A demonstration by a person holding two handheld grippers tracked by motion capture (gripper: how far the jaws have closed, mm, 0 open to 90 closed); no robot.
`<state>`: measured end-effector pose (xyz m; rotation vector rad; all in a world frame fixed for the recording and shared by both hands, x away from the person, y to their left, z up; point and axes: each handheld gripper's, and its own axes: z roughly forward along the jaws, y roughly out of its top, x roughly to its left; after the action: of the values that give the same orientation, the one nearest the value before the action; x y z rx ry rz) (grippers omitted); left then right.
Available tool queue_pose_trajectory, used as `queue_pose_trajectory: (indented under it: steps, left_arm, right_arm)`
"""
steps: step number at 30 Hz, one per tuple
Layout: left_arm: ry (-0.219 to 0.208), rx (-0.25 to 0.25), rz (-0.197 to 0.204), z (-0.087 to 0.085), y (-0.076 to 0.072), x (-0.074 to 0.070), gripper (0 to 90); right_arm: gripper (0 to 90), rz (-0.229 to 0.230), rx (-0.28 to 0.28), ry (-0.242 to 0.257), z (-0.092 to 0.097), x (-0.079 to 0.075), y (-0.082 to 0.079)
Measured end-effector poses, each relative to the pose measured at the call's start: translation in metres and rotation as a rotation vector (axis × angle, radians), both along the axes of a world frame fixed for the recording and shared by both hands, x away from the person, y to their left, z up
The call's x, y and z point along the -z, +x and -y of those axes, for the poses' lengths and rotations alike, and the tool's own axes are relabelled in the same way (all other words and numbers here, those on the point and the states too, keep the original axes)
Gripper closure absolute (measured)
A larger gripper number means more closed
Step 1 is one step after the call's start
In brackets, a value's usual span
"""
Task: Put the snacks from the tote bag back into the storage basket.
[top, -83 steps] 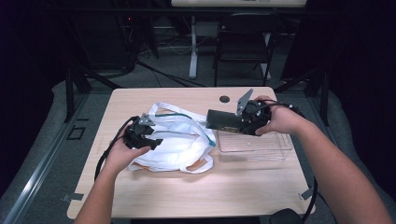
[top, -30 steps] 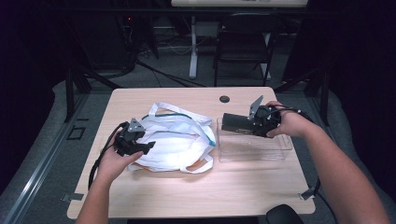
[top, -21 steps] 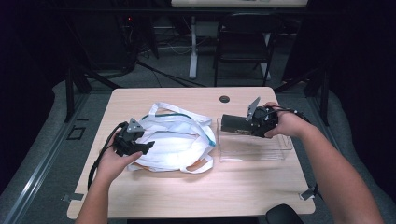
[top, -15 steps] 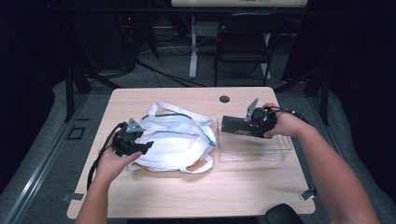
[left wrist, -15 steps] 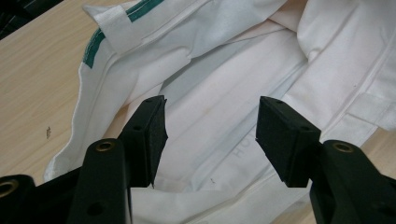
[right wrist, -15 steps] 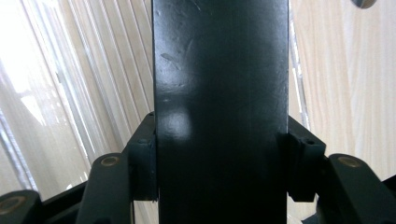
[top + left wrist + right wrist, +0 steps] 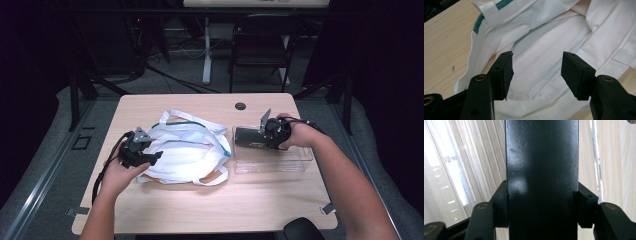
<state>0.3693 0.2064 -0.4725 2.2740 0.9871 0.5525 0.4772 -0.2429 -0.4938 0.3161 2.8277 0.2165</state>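
White cloth bag [image 7: 187, 152], with long white straps and a green-trimmed edge, lies crumpled on the left half of the light wooden table [image 7: 210, 210]. The left hand-held gripper [image 7: 150, 156] rests at the bag's left edge, held by the person's left hand [image 7: 119, 172]. In the left gripper view its jaws stand well apart over the bag's [image 7: 554, 50] white folds, with nothing between the pads; the green trim shows at the upper left and bare table [image 7: 446, 42] lies beside the fabric.

Just right of the bag sits a clear plastic bin [image 7: 280, 162], rectangular and shallow. The right hand-held gripper [image 7: 250, 141], held in the person's right hand [image 7: 295, 135], hangs over the bin's left part, clamped on a flat black object [image 7: 247, 138] that points toward the bag. In the right gripper view that black object [image 7: 541, 170] runs straight up between the two pads, pressed on both sides, with the bin's ribbed clear wall [image 7: 461, 170] behind it.

A small dark round hole [image 7: 240, 106] marks the table's far edge.
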Motion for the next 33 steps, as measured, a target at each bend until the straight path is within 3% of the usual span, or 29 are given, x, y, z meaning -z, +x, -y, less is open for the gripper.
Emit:
queue_pose_trajectory:
  steps: [8, 15, 21, 23, 33]
  left_arm:
    - [0.000, -0.001, 0.000, 0.000, 0.000, 0.000, 43.0]
    - [0.015, -0.001, -0.001, 0.001, 0.000, 0.001, 43.0]
    - [0.013, -0.004, 0.001, 0.000, 0.000, 0.001, 42.9]
    - [0.012, -0.008, -0.002, 0.000, 0.000, 0.002, 43.0]
    - [0.019, -0.002, -0.001, 0.001, 0.000, 0.002, 43.0]
  right_arm:
    - [41.8, -0.015, -0.018, -0.024, -0.002, 0.008, 0.002]
    - [41.8, -0.014, -0.011, -0.006, -0.003, 0.013, 0.001]
    - [41.8, -0.014, -0.019, -0.018, -0.005, 0.017, 0.001]
    - [41.8, -0.016, -0.027, -0.043, -0.007, 0.017, 0.002]
    - [41.5, -0.012, -0.021, -0.052, -0.008, 0.021, 0.003]
